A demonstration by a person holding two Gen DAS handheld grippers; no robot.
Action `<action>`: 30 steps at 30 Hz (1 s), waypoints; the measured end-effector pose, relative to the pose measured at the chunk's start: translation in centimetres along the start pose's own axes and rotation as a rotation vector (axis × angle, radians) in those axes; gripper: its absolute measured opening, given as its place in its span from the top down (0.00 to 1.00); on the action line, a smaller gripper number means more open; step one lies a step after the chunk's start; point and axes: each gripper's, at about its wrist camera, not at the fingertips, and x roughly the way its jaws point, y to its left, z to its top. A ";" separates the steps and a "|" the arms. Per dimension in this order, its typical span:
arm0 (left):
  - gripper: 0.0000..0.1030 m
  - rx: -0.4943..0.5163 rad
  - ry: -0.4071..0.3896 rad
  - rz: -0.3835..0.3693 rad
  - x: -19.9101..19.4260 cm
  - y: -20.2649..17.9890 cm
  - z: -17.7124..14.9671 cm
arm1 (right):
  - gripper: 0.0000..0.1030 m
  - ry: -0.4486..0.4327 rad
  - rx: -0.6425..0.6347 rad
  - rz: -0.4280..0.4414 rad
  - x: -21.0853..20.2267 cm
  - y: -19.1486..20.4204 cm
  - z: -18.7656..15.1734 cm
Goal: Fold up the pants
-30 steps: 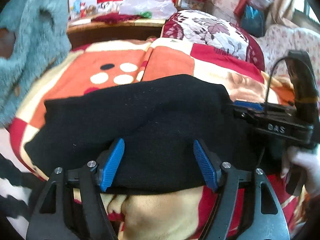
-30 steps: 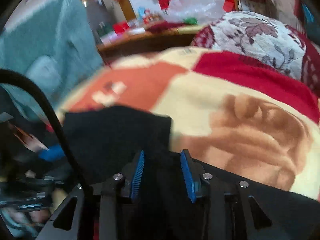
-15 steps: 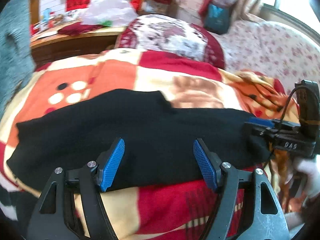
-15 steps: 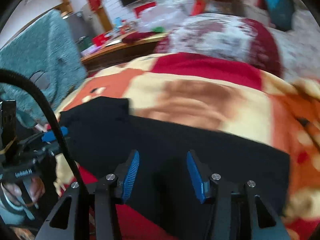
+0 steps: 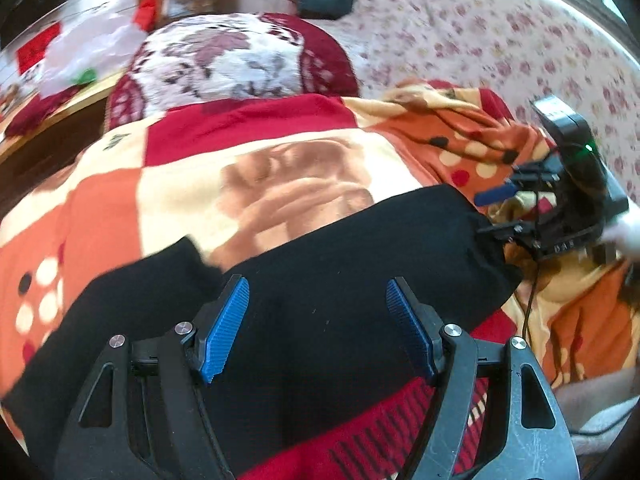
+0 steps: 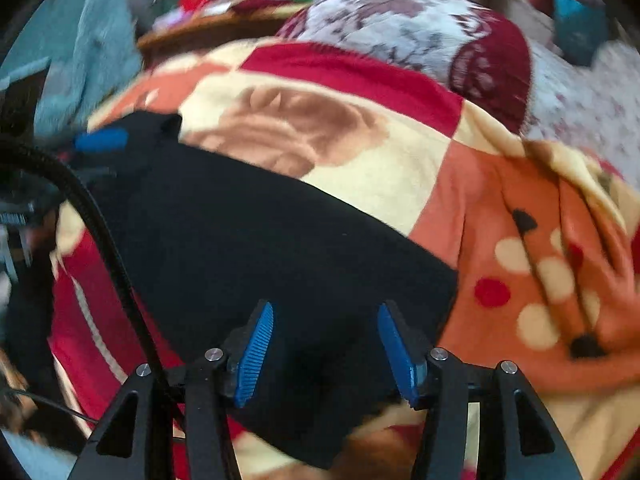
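Note:
Black pants lie stretched across a patterned blanket on a bed. They also show in the right wrist view. My left gripper is open and empty, hovering over the middle of the pants. My right gripper is open and empty, hovering over the right end of the pants. The right gripper also shows in the left wrist view, just past the pants' right end. The left gripper's blue fingertip shows at the pants' far left end.
A floral pillow lies at the head of the bed. A wooden table with clutter stands behind it. A floral sheet covers the right side. A teal fuzzy cloth hangs at the left. A black cable crosses the right wrist view.
The right gripper opened wide and slid right along the pants to their right end. The left gripper swung right too. The pants now lie drawn out long across the blanket.

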 end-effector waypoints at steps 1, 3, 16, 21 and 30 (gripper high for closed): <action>0.30 0.013 0.007 -0.005 0.3 -0.1 0.2 | 0.48 0.028 -0.021 0.001 0.5 -0.4 0.3; 0.30 0.044 0.025 -0.020 1.0 -0.4 0.8 | 0.48 0.088 -0.047 0.020 1.4 -1.0 0.6; 0.30 0.230 0.128 -0.103 4.8 -1.4 2.8 | 0.88 0.142 -0.236 0.092 1.9 0.1 -0.4; 0.30 0.294 0.146 -0.106 5.6 -1.9 3.0 | 0.90 0.073 -0.370 -0.030 -0.5 2.4 -1.4; 0.33 0.407 0.186 -0.163 7.1 -3.3 2.7 | 0.91 -0.037 -0.369 -0.080 -5.0 3.9 -1.9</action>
